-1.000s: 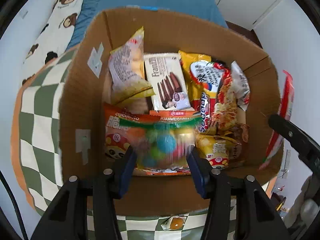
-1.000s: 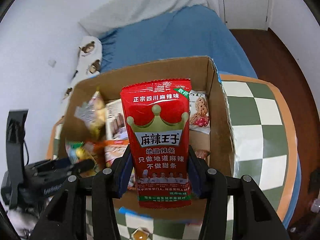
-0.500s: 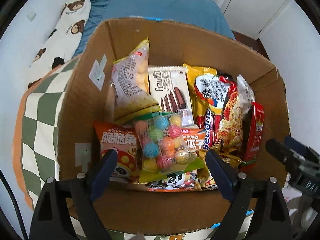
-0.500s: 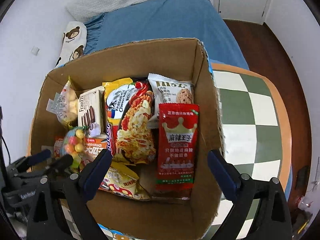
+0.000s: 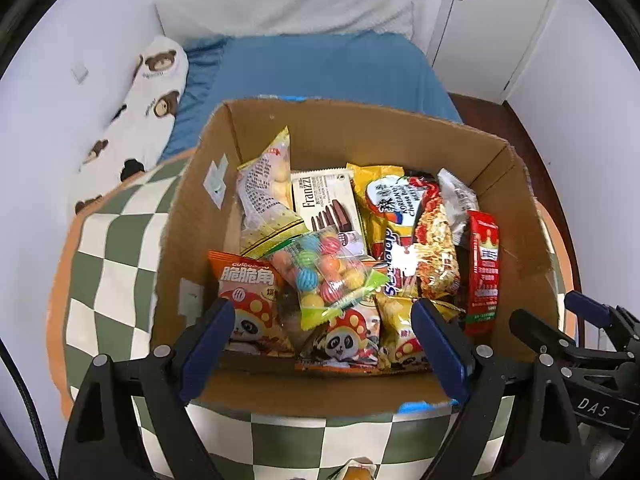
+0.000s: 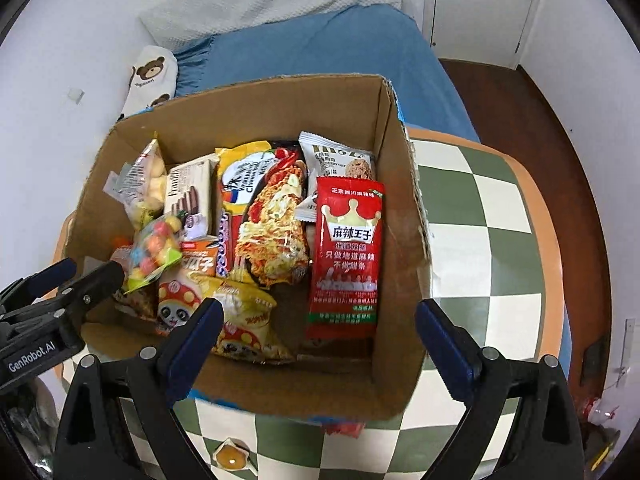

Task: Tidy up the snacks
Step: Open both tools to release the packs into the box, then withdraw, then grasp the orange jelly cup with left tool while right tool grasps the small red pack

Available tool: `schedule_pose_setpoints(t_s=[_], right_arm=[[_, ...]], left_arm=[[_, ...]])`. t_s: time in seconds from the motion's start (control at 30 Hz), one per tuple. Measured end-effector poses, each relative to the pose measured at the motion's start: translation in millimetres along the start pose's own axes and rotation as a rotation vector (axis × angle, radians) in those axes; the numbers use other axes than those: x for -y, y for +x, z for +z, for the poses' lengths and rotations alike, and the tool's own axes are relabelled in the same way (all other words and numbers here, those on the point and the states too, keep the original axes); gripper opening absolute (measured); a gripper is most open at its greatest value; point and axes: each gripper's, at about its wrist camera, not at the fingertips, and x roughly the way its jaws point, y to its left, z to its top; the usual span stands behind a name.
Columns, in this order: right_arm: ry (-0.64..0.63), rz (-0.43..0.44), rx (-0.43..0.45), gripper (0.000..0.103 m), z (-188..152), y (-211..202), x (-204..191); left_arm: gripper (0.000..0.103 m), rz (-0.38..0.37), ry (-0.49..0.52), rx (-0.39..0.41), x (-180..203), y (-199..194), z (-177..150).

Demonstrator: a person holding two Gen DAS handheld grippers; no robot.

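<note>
We note white walls and, at 12 o'clock in both views, a bed under a blue cover (image 5: 320, 72) with a white quilted pillow (image 5: 288, 4) at its head. A long white bolster printed with brown bears (image 5: 140, 112) lies at 10 o'clock along the wall. White cupboard doors (image 5: 492, 28) stand at 1 o'clock; a dark wooden floor (image 6: 560, 128) shows at 2 o'clock from the right wrist.

Nearer us sits a round table in a green-and-white checked cloth with an orange border (image 5: 112, 280). On it stands an open brown cardboard box (image 5: 360, 136), its flaps upright.

The box holds the snacks, packed close. From the right wrist, a tall red foil packet with a crown and white characters (image 6: 347, 256) lies flat along the box's 3 o'clock wall. Just left of it is a noodle packet showing red-sauced noodles (image 6: 276, 232), overlapping a yellow bag (image 6: 240, 172). A white wafer packet marked Franzzi (image 5: 326, 204) sits at centre rear, with a clear bag of pale puffs (image 5: 264, 184) at 11 o'clock. A clear bag of striped coloured sweets with green edges (image 5: 324, 276) rests on top of orange panda-print packets (image 5: 248, 300). A small wrapped sweet (image 6: 230, 454) lies on the cloth at 6 o'clock.

Our left gripper (image 5: 320, 344) hovers over the box's near rim, jaws spread wide, holding nothing. Our right gripper (image 6: 320, 340) is likewise agape and unladen over the near rim.
</note>
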Motion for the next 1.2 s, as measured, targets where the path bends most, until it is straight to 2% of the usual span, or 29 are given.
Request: schedule_pose_setpoints(t_s=[0.47,0.77,0.9,0.97,1.0,1.1,1.2], right_arm=[[0.004,0.007,0.187,0.099,-46.8,-88.2,-4.0],[0.019,0.021,0.265,0.099,-81.7,-135.0,-1.3],[0.036,0.044,0.25,0.099,-97.3,-137.4,4.6],[0.055,0.081,0.199,0.098,-108.6,-124.2,13.6],[0.067,0.08,0.174,0.097,-113.9,-115.6,18.2],[0.085,0.08,0.09,0.08,-125.9,-81.0,31.2],[0.118,0.096,0.018,0.08,-130.7,-43.6,44.9]], left_arm=[[0.09,0.006,0.031,0.217,10.6,-97.5,-43.5],[0.09,-0.004,0.032,0.265,16.5,-130.0,-73.1],[0.09,-0.001,0.008,0.212,12.9,-113.3,-89.5],[0.09,0.025,0.006,0.159,11.3,-90.6,-102.6],[0.09,0.033,0.002,0.123,9.9,-78.0,-109.1],[0.09,0.039,-0.02,0.012,4.8,-35.5,-131.0],[0.09,0.025,-0.046,-0.126,-1.8,10.6,-153.8]])
